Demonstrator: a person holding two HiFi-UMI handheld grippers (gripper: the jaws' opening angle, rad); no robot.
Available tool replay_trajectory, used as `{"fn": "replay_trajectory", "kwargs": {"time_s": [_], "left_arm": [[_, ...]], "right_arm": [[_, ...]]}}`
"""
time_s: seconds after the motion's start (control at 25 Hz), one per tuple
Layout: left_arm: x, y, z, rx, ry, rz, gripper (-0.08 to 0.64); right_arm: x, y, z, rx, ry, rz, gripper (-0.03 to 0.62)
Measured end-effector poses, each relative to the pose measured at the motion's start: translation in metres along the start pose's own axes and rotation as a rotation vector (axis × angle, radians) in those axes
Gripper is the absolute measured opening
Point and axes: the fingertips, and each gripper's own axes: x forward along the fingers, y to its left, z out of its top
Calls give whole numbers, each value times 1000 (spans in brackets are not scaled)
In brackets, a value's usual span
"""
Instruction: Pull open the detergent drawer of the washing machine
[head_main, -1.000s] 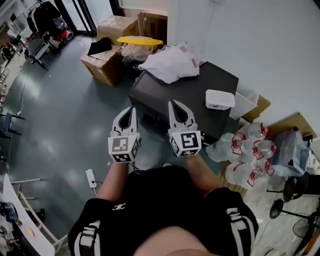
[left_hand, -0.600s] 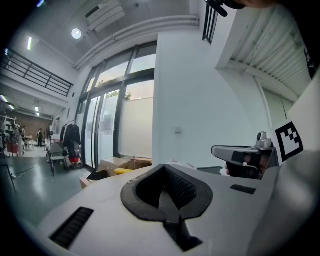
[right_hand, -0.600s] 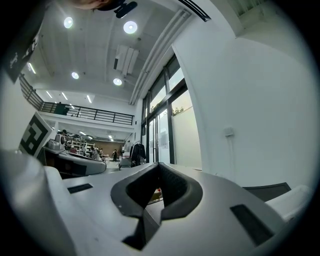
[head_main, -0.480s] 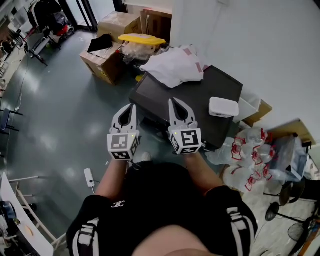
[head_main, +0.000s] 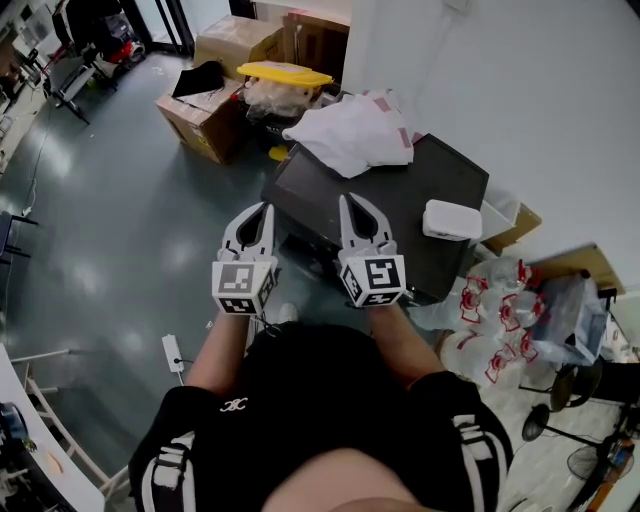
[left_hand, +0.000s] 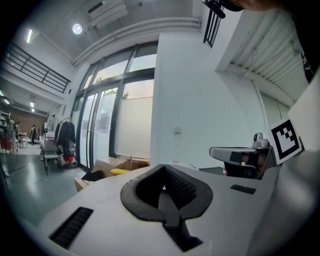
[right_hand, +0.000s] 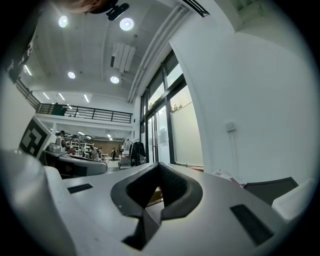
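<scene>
Not begun: left gripper (head_main: 266, 210) and right gripper (head_main: 346, 200) (jaws pressed together, empty) hover by the washing machine (head_main: 410, 190) front edge.

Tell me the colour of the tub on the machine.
White tub, clearest in head view.

floor (head_main: 120, 230): cardboard boxes (head_main: 205, 120), power strip (head_main: 172, 353) | washing machine (head_main: 400, 195) top: white tub (head_main: 452, 220), white bags (head_main: 355, 135)

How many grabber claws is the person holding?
2. The left gripper is over the floor; the right gripper is by the dark washing machine. Both are shut and empty.
</scene>
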Motion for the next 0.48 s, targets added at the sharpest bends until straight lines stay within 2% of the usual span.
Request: {"fn": "replay_trajectory", "kwargs": {"time_s": [0.04, 0.12, 0.16, 0.32, 0.48], "left_arm": [[3, -1, -1, -3, 3, -15, 5], [9, -2, -4, -11, 14, -57, 233], [11, 0, -5, -26, 19, -69, 275], [15, 21, -18, -173, 36, -68, 279], [14, 41, -50, -445, 81, -98, 279]], "right_arm": [[1, -1, -1, -2, 2, -1, 3], [4, -3, -4, -6, 8, -3, 3], [6, -3, -5, -7, 11, -4, 3], [12, -4, -9, -9, 18, -1, 3], [17, 1, -12, -8, 31, 13, 3]]}}
